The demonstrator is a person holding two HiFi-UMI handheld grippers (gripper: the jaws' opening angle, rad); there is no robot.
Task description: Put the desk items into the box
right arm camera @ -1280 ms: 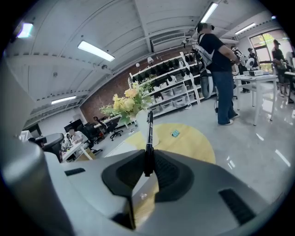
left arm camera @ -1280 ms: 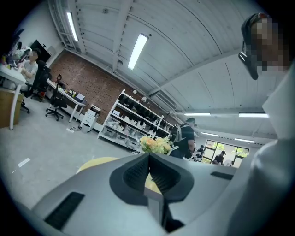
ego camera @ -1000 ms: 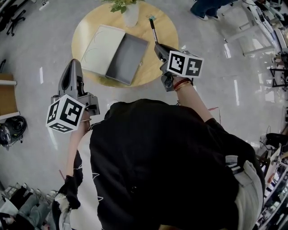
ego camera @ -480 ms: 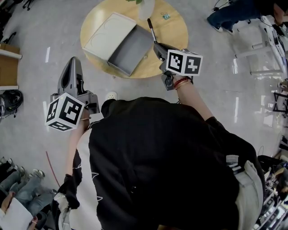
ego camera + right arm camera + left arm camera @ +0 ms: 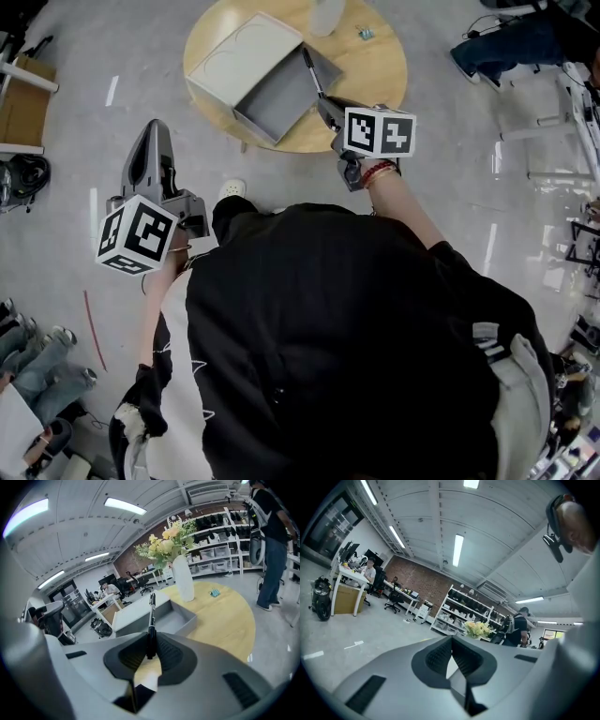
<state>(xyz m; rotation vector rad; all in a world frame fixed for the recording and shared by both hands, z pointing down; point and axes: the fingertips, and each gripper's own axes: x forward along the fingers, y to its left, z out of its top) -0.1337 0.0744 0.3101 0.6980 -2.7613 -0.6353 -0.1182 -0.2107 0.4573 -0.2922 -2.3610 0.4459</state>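
A round wooden table (image 5: 380,84) holds an open grey box (image 5: 277,98) with its pale lid (image 5: 246,54) lying beside it. My right gripper (image 5: 328,105) is shut on a black pen (image 5: 311,71), which points out over the box. In the right gripper view the pen (image 5: 151,616) sticks up from the jaws toward the box (image 5: 176,617). A small teal clip (image 5: 364,34) lies on the table near a white vase (image 5: 325,13). My left gripper (image 5: 150,139) hangs over the floor at the left, shut and empty (image 5: 451,654).
The vase with flowers (image 5: 183,581) stands behind the box and the teal clip (image 5: 215,592) lies to its right. A white floor socket (image 5: 232,190) sits near the table's edge. A person's legs (image 5: 511,42) are at the far right, and a desk (image 5: 23,89) is at the left.
The table and box have shifted right and upward in the head view as the person moves. The pen's tip now lies over the box instead of over bare table. Both grippers keep their pose.
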